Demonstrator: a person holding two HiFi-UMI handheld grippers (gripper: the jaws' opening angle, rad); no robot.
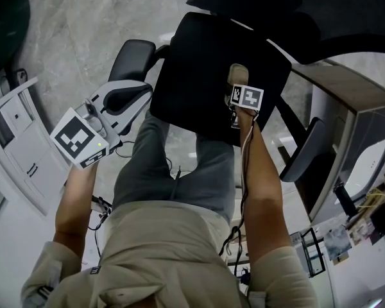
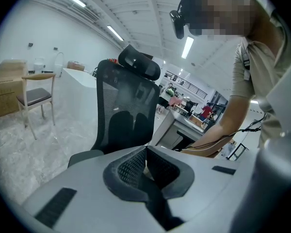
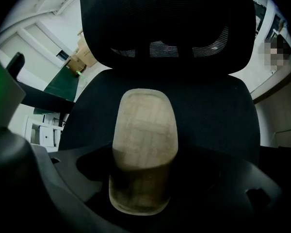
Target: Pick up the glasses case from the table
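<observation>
The beige, oval glasses case [image 1: 236, 74] lies on the black seat of an office chair [image 1: 192, 69]. From almost straight above, my right gripper [image 3: 141, 200] points down at it. Its dark jaws stand wide on either side of the case's near end [image 3: 144, 130], and I see no pad pressing on it. In the head view its marker cube [image 1: 247, 97] hides most of the case. My left gripper [image 1: 133, 95] hangs off the seat's left edge beside the armrest. It holds nothing, and its textured pads [image 2: 136, 166] meet.
The chair's mesh backrest [image 3: 165, 28] rises behind the case, with a padded armrest [image 1: 132, 58] on the left and another [image 1: 305, 153] on the right. A wooden desk [image 1: 340, 82] stands at the right and a white cabinet [image 1: 19, 146] at the left.
</observation>
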